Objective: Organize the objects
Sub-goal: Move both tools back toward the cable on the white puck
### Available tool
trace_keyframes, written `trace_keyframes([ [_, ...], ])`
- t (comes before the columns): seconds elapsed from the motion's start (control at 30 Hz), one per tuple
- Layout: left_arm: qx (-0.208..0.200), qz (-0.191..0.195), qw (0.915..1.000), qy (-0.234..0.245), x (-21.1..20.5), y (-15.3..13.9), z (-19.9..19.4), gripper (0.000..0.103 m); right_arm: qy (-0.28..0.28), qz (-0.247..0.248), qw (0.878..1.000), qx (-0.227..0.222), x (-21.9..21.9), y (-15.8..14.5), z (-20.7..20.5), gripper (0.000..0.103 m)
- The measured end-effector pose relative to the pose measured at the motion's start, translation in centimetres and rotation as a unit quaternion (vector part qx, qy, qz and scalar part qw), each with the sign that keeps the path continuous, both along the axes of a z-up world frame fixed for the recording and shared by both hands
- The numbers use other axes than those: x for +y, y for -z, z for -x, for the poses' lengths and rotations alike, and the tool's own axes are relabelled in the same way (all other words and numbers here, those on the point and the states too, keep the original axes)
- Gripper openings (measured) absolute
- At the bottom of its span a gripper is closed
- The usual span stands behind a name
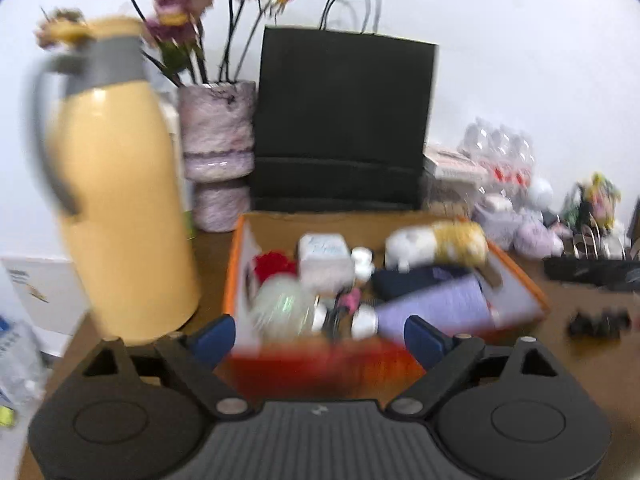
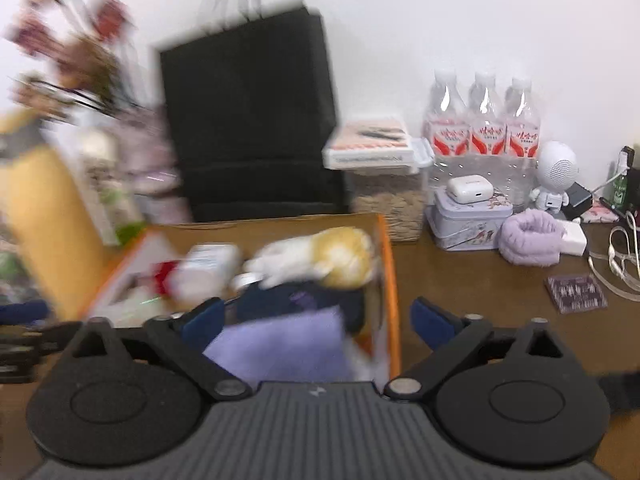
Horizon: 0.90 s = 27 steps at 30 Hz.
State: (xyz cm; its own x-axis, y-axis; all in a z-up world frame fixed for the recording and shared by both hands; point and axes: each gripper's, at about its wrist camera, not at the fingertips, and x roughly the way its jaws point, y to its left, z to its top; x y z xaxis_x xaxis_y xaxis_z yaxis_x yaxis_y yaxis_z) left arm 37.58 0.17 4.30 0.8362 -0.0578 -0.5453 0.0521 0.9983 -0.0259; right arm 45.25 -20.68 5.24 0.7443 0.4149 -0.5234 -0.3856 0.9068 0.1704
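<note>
Orange cardboard box (image 1: 520,276) – fuzzy plush toy (image 1: 436,242), lilac cloth (image 1: 436,304) inside | left gripper (image 1: 320,334) wide apart, empty | right gripper (image 2: 316,320) likewise – both near the box

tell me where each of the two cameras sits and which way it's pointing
Left wrist: sits behind the left gripper, looking forward over the orange box toward the yellow jug and black bag; both blue fingers show, spread apart.
Right wrist: sits behind the right gripper, over the box's right side, facing the water bottles and white tin; its fingers are open too.
Shared: box, bag, jug, bottles, purple cloth.
</note>
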Motion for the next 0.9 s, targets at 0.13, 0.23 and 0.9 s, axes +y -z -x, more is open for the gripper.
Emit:
trace_keyframes([
  [0.13,-0.029,0.018,0.9993,0.016,1.3,0.4,10.9,0.102,-0.056,-0.021,0.998,-0.018,-4.4,-0.4,10.9,0.103],
  [0.23,-0.017,0.03,0.9994,-0.003,3.0,1.6,18.0,0.103,-0.084,0.021,0.996,-0.015,-7.6,1.0,18.8,0.103],
  [0.9,0.011,0.019,0.9794,0.201,-8.8,8.3,17.1,0.1,-0.057,0.053,0.997,-0.007,-11.3,3.1,24.8,0.103],
])
